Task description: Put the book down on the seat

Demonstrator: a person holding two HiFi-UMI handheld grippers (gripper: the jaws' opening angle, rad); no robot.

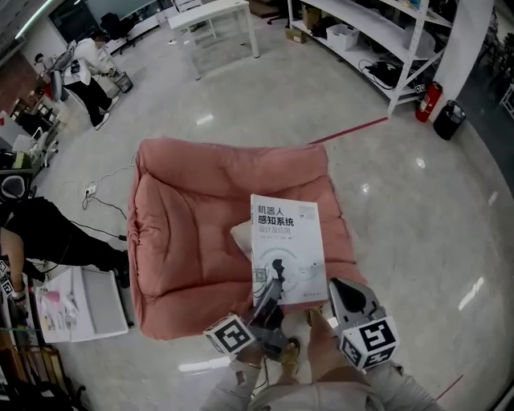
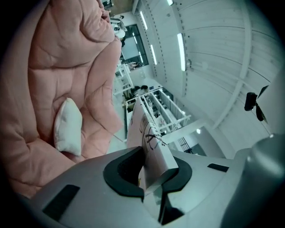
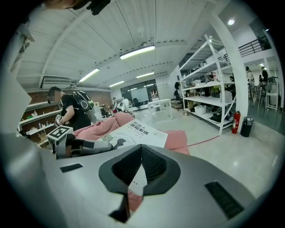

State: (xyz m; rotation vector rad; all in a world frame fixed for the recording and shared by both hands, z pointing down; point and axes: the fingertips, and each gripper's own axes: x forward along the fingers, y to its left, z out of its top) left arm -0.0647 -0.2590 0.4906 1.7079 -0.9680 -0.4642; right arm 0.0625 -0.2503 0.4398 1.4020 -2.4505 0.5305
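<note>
A white book (image 1: 287,241) with dark print hangs flat over the near right part of a pink padded seat (image 1: 193,209) on the floor. My left gripper (image 1: 271,295) is rolled on its side and shut on the book's near edge. In the left gripper view the book (image 2: 149,133) stands edge-on between the pads of that gripper (image 2: 153,171). My right gripper (image 1: 332,290) sits at the book's near right corner. Its jaws (image 3: 141,153) are shut with nothing clamped, and the book (image 3: 138,133) lies just beyond them. A small white pillow (image 1: 241,234) rests on the seat, partly under the book.
A person in black (image 1: 48,233) stands at the left beside a white tray (image 1: 80,301). A power strip and cable (image 1: 90,190) lie left of the seat. White shelves (image 1: 385,32), a fire extinguisher (image 1: 428,102) and a white table (image 1: 213,20) stand farther off.
</note>
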